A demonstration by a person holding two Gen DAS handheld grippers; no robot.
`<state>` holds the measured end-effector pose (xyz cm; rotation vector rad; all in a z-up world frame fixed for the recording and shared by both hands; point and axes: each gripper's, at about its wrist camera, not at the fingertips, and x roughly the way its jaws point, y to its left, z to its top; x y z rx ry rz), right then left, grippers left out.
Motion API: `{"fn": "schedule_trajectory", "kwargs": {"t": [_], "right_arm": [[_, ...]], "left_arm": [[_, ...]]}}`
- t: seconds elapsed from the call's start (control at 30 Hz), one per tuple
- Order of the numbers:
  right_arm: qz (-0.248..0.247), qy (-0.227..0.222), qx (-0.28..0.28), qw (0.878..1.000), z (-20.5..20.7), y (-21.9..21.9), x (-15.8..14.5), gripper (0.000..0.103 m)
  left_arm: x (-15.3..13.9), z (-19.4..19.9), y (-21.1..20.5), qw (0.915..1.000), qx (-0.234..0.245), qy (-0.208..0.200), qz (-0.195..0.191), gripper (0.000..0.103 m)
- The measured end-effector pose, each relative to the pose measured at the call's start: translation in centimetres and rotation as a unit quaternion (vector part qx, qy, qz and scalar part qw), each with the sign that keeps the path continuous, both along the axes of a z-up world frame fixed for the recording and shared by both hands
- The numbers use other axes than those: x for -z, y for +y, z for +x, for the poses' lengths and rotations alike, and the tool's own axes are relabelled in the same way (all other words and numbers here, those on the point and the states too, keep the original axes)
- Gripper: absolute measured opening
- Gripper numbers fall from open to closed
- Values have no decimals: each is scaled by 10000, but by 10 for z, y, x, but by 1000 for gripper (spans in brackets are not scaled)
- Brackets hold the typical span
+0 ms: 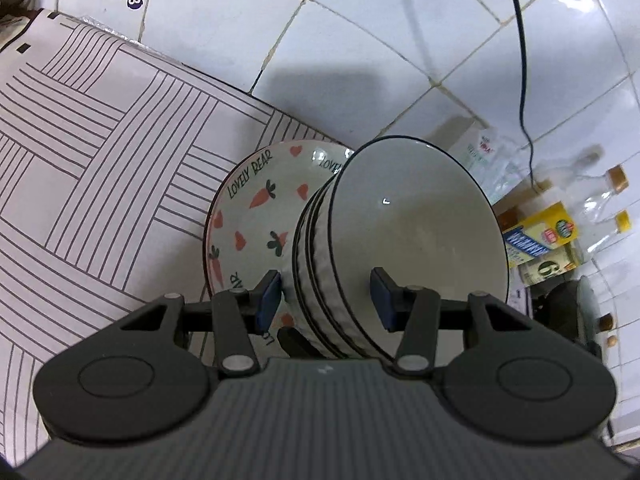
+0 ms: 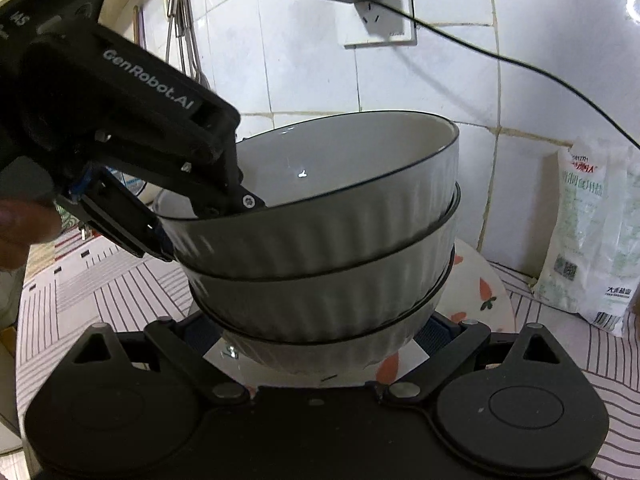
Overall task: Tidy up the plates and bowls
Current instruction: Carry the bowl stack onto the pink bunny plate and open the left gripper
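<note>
A stack of three white ribbed bowls with black rims (image 2: pixel 320 248) sits on a carrot-pattern "Lovely Bear" plate (image 1: pixel 256 208); the stack also shows in the left wrist view (image 1: pixel 400 240). My left gripper (image 1: pixel 326 300) is open, its two fingers straddling the rims of the stack on one side, one finger inside the top bowl. It also shows in the right wrist view (image 2: pixel 200 216) at the top bowl's left rim. My right gripper (image 2: pixel 316 332) is open, low, its fingers either side of the bottom bowl's base. The plate (image 2: pixel 480 288) shows under the stack.
A striped mat (image 1: pixel 80 152) covers the counter by the white tiled wall (image 1: pixel 360 60). Bottles and boxes (image 1: pixel 560 232) stand beyond the bowls. A white bag (image 2: pixel 588 240) leans on the wall at right. A wall socket with plug and black cable (image 2: pixel 376 20) hangs above.
</note>
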<state>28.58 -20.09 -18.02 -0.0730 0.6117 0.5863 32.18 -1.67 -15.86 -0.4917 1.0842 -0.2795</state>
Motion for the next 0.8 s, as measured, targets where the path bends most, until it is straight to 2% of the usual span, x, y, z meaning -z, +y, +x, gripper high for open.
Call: {"fn": "schedule_trajectory", "kwargs": {"t": [0.5,0.67,0.8], "right_arm": [[-110,128,54,9998,5,0,11,99],[-478,78,110,9988,9,9,11,98],[-717,269,228,9968,15,18,8,99]], "left_arm": [[3,3,-7,9995,10,83,297,47],[2,5,-10,9993,-72,173,326,48],[1,8,-9,9989,-173,298,311,49]]}}
